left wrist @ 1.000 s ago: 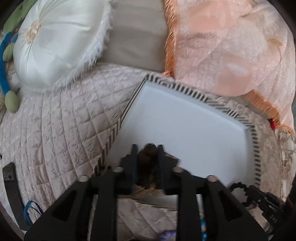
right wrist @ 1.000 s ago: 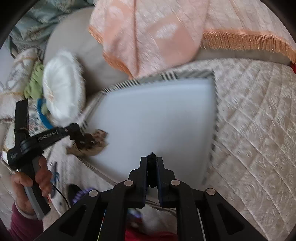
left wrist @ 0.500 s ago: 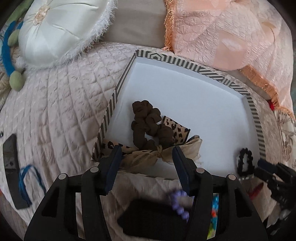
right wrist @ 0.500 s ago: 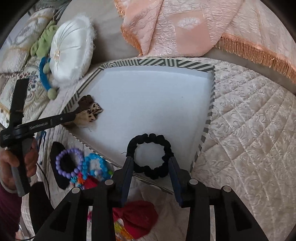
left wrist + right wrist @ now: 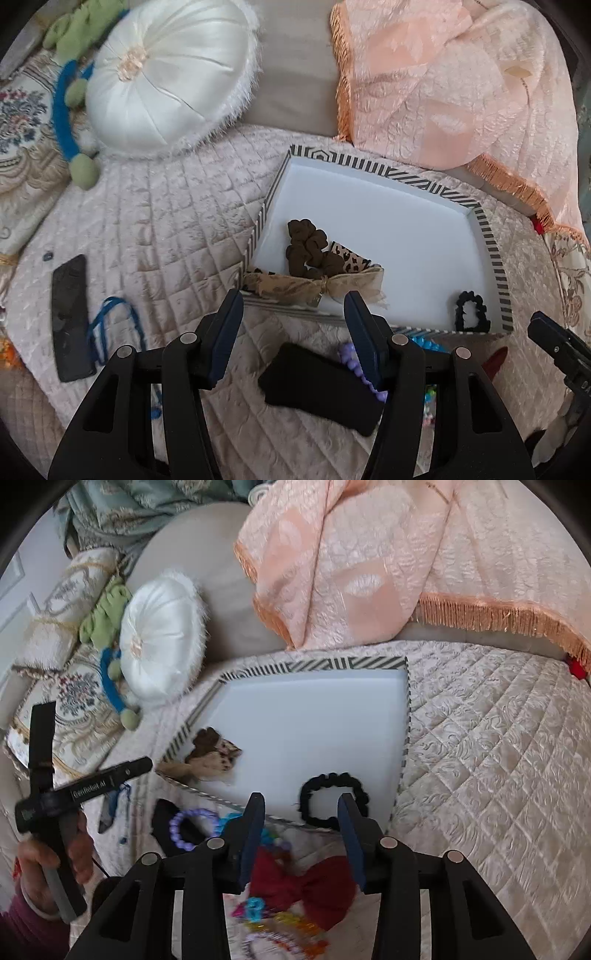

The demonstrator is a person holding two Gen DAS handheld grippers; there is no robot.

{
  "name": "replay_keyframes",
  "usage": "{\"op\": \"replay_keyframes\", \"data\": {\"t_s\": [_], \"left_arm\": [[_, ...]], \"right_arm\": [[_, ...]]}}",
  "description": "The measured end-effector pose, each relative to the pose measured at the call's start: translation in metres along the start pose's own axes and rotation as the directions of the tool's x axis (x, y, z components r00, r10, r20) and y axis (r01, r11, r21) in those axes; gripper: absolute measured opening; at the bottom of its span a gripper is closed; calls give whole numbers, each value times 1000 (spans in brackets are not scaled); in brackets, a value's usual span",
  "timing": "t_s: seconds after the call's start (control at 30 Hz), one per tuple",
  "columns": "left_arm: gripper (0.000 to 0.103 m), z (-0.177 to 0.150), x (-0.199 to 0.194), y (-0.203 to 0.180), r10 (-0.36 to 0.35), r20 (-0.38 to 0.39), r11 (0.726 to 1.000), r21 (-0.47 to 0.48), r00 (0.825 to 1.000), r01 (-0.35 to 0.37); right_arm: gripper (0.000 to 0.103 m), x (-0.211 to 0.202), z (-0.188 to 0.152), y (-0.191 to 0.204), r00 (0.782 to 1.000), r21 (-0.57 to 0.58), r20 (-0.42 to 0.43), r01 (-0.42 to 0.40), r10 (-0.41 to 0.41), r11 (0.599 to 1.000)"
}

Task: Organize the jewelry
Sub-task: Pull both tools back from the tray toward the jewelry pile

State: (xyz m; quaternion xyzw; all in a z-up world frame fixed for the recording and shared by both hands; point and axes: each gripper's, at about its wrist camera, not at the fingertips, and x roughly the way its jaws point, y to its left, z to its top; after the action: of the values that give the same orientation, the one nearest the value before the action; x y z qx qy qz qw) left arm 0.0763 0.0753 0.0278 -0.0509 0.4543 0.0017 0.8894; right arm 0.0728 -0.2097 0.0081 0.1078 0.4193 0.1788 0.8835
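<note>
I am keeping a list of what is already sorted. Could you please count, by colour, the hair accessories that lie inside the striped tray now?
Inside the striped tray:
Brown scrunchie: 1
Leopard-print bow with beige ribbon: 1
Black scrunchie: 1
Total: 3
The purple bead bracelet and red bow lie outside it, so they are not counted.

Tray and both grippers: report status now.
Left gripper open, right gripper open, jaws just opening, both empty. Brown scrunchie bundle and black scrunchie lie in the striped tray. Purple bead bracelet, red bow outside, near edge.
</note>
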Motion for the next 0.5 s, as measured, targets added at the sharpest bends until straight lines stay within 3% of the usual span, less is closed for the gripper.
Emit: {"op": "replay_keyframes", "data": {"t_s": [0.1, 0.5], "left_arm": [[57, -9, -14, -3, 14, 25, 1000, 7, 1000, -14], [57, -44, -54, -17, 14, 90, 999, 45, 996, -18]], "right_arm": [[53, -11, -6, 13, 1000, -20, 28, 12, -12, 1000], [58, -47, -29, 48, 997, -90, 79, 24, -17, 996]]}}
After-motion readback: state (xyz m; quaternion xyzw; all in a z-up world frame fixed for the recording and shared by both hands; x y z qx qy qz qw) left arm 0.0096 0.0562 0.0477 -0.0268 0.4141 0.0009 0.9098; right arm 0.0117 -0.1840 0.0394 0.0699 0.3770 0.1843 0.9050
